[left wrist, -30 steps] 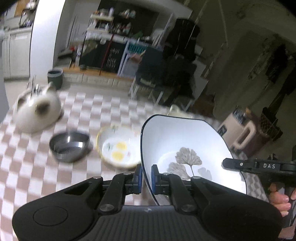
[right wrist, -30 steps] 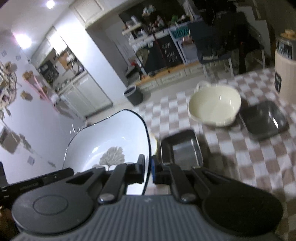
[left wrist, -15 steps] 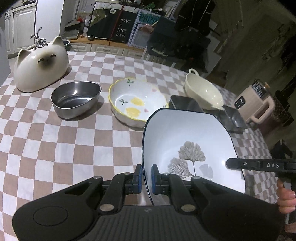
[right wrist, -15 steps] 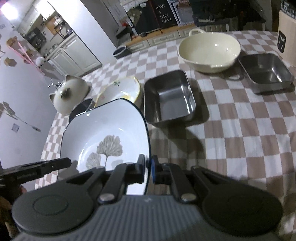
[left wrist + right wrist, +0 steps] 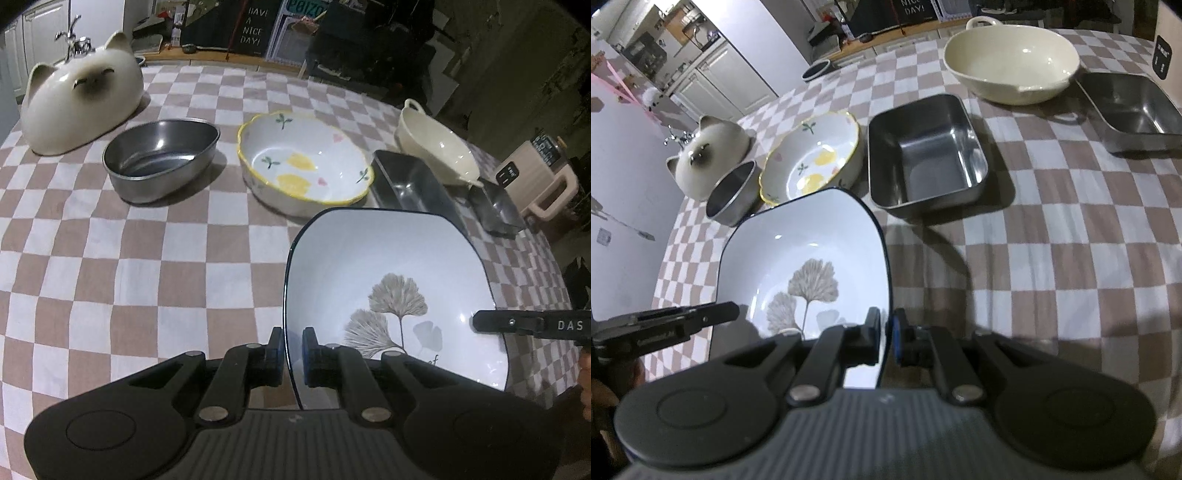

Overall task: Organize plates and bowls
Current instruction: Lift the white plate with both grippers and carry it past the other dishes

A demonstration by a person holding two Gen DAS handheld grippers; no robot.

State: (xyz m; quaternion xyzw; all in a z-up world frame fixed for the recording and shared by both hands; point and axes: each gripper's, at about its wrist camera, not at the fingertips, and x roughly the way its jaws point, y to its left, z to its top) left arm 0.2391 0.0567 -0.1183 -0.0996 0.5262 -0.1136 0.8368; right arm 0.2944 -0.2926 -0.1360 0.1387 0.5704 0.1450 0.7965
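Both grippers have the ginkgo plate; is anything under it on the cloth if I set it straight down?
Nothing visible. The ginkgo plate is clamped by the left gripper and right gripper over bare checked cloth. The lemon bowl and steel tray sit just beyond its far edge.

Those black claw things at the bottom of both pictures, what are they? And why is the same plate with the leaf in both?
They are grippers, two-finger pinchers that a person holds, one in each hand. Each carries a camera looking forward along its fingers, so you get one picture per hand. The left gripper pinches the left edge of the leaf plate; the right gripper pinches its right edge, so both cameras see that plate, held between them. On the checkered tablecloth sit a cat-shaped dish, an oval steel bowl, a lemon bowl, a square steel pan, a cream bowl and another steel tray.
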